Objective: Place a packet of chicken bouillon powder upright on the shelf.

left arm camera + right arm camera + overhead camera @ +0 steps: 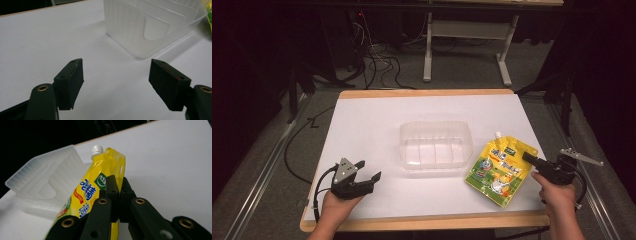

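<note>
Table point(362, 120): white sheet covered the top, giving a plain work surface.
Clear bin point(436, 145): stood mid-table, open side up, likely to receive the pouch.
Yellow pouch point(499, 167): just right of the bin, right edge pinched.
Right gripper point(117, 185): jaws pressed together on the pouch edge, apparently for lifting.
Left gripper point(116, 75): jaws spread, empty, idle near the bin.

A yellow spouted pouch point(498, 170) with a white cap, printed with blue lettering, tilts beside the clear bin point(436, 145).
</note>
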Demonstrator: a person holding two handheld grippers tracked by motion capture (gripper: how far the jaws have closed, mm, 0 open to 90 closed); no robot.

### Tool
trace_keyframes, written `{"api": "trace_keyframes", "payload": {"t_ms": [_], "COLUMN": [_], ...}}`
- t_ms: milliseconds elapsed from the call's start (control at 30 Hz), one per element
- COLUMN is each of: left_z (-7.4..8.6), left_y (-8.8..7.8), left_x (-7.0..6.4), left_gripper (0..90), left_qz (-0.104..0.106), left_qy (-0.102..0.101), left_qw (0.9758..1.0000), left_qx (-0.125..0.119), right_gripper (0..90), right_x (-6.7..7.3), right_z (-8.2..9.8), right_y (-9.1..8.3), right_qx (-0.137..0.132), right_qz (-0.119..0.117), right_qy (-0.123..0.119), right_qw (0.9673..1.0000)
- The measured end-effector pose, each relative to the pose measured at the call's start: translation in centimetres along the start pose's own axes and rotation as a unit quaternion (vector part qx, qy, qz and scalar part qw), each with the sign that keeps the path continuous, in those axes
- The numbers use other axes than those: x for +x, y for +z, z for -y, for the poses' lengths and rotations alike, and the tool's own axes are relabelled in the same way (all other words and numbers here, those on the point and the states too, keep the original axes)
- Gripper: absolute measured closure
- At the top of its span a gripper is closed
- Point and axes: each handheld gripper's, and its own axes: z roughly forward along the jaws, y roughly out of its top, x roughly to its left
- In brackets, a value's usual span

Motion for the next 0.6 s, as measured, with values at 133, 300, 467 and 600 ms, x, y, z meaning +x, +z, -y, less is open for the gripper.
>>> {"api": "trace_keyframes", "payload": {"t_ms": [133, 300, 467, 600], "left_z": [0.0, 0.0, -0.1, 0.0], "left_y": [-0.1, 0.0, -0.1, -0.2], "left_x": [0.1, 0.1, 0.0, 0.0], "left_gripper": [28.4, 28.4, 28.4, 28.4], "left_qz": [0.000, 0.000, 0.000, -0.001], "left_qy": [-0.001, -0.001, 0.001, -0.001], "left_qw": [1.0000, 1.0000, 1.0000, 1.0000], "left_qx": [-0.001, -0.001, -0.003, -0.005], "right_gripper": [90.0, 90.0, 90.0, 90.0], "right_x": [1.5, 3.0, 4.3, 5.5], "right_z": [-0.8, -1.7, -2.3, -2.9], "right_y": [-0.8, -1.5, -2.1, -2.4], "right_qx": [-0.021, -0.043, -0.058, -0.073], "right_qz": [-0.004, -0.010, -0.011, -0.008], "right_qy": [-0.025, -0.051, -0.073, -0.102], "right_qw": [0.9994, 0.9977, 0.9955, 0.9921]}}
